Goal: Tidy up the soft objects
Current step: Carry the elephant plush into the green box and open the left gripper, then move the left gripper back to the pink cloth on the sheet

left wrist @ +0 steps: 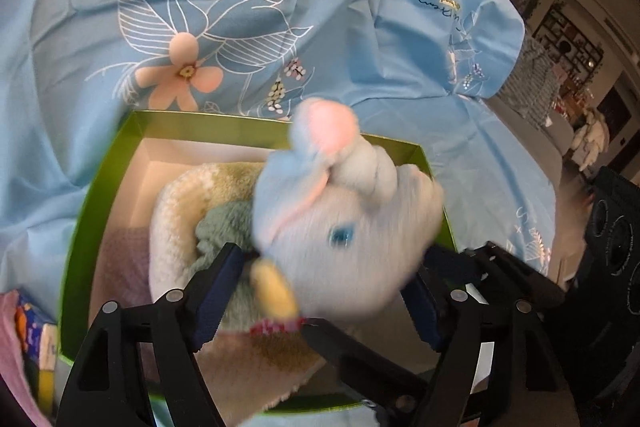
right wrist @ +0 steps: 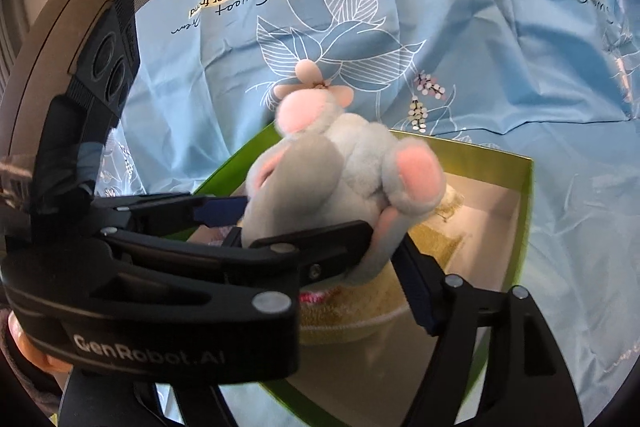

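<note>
Grey plush (left wrist: 352,227) over green box (left wrist: 100,163) on blue sheet (left wrist: 120,7), between both grippers, left gripper (left wrist: 324,287) and right gripper (right wrist: 320,247) spread, pads beside plush, grip unclear

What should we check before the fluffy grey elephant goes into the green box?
1. Grey plush elephant with pink ears is above the open green cardboard box: ok.
2. Box sits flat on the blue flowered sheet: ok.
3. Room inside: cannot tell; a cream fluffy cloth already fills much of it.
4. Left gripper and right gripper flank the elephant: ok.
5. Pads pressing on the elephant: cannot tell; the toy is blurred.
6. Grippers clear of each other: cannot tell; they sit very close.
</note>
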`<state>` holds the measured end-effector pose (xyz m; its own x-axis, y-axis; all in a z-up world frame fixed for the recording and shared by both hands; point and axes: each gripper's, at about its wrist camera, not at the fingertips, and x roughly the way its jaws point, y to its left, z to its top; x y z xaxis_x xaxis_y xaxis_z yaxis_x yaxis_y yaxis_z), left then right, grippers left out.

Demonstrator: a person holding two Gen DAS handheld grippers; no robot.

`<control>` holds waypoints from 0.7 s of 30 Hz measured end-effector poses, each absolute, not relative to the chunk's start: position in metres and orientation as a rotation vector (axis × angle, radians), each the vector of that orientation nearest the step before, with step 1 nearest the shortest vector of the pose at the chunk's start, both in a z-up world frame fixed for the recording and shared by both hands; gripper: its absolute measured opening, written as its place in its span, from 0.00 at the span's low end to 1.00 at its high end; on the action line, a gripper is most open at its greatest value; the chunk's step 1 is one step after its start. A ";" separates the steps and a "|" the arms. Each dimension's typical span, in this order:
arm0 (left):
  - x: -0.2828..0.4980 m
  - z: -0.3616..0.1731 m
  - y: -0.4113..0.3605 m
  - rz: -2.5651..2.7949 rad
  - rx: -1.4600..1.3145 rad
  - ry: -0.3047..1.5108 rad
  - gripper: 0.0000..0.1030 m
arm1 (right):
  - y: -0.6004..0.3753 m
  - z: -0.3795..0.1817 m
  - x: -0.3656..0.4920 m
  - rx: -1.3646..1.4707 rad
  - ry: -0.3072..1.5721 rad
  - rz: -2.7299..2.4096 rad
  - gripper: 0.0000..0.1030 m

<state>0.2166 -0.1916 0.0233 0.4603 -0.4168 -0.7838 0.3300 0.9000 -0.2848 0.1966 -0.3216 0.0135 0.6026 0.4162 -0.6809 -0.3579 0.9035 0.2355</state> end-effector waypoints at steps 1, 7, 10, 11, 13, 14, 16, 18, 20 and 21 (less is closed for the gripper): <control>0.210 0.026 -0.191 -0.449 -0.081 0.983 0.81 | -0.323 0.014 0.194 0.069 0.806 0.437 0.81; 0.180 0.044 -0.179 -0.381 -0.023 0.905 0.89 | -0.337 0.023 0.166 0.070 0.785 0.396 0.89; 0.166 0.054 -0.171 -0.354 -0.021 0.868 0.89 | -0.340 0.029 0.148 0.051 0.764 0.366 0.90; 0.159 0.058 -0.169 -0.342 -0.016 0.852 0.89 | -0.341 0.031 0.143 0.045 0.761 0.360 0.90; 0.147 0.066 -0.164 -0.317 -0.001 0.821 0.89 | -0.342 0.035 0.131 0.037 0.753 0.347 0.91; 0.142 0.069 -0.162 -0.306 0.004 0.808 0.89 | -0.342 0.037 0.126 0.031 0.747 0.341 0.92; 0.130 0.077 -0.157 -0.295 0.006 0.784 0.89 | -0.341 0.043 0.113 0.015 0.733 0.321 0.94; 0.122 0.082 -0.153 -0.283 0.008 0.769 0.90 | -0.340 0.048 0.103 0.007 0.717 0.313 0.95; 0.112 0.089 -0.148 -0.263 0.005 0.745 0.94 | -0.338 0.054 0.093 0.006 0.706 0.313 0.98; 0.106 0.093 -0.144 -0.260 0.000 0.734 0.95 | -0.337 0.056 0.089 0.007 0.702 0.311 0.99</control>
